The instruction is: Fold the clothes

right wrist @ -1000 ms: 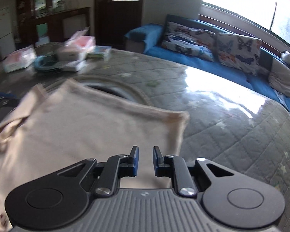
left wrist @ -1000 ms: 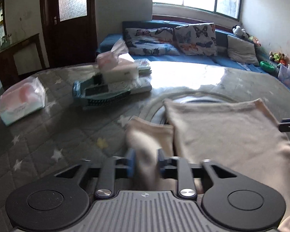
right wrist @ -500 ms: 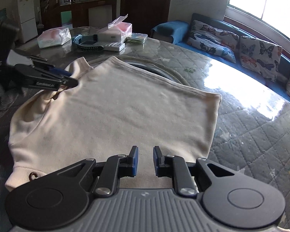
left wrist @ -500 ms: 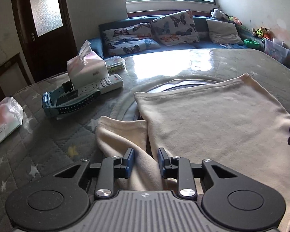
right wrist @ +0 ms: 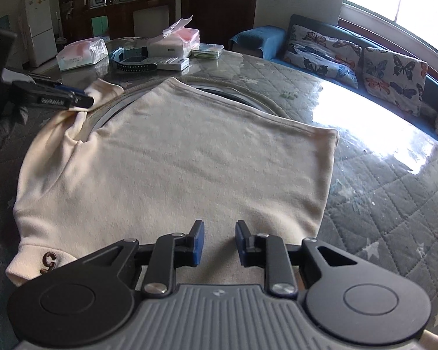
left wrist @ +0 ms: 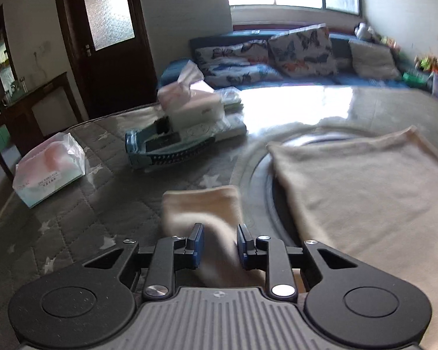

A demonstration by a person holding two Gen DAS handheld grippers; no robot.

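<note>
Two tools work a cream shirt (right wrist: 172, 169) spread mid-desk (right wrist: 394, 192): left tool (left wrist: 220, 243) holds its sleeve (left wrist: 203, 204) between narrowed fingers; right tool (right wrist: 219, 240) hovers over the shirt, fingers parted, gripping nothing.

Brown letter "S" on the cream shirt's (right wrist: 175, 175) collar edge, tissue pack (left wrist: 51, 169) print illegible

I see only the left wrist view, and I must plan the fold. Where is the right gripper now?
Observer: The right gripper hovers over the shirt's near edge, jaws open, holding nothing.
Operator: Is the shirt's right corner flat?
Observer: Yes, the far right corner lies flat on the table.
Operator: Is there any mark on the shirt?
Observer: A brown mark, like a letter S, sits at the near left corner.
</note>
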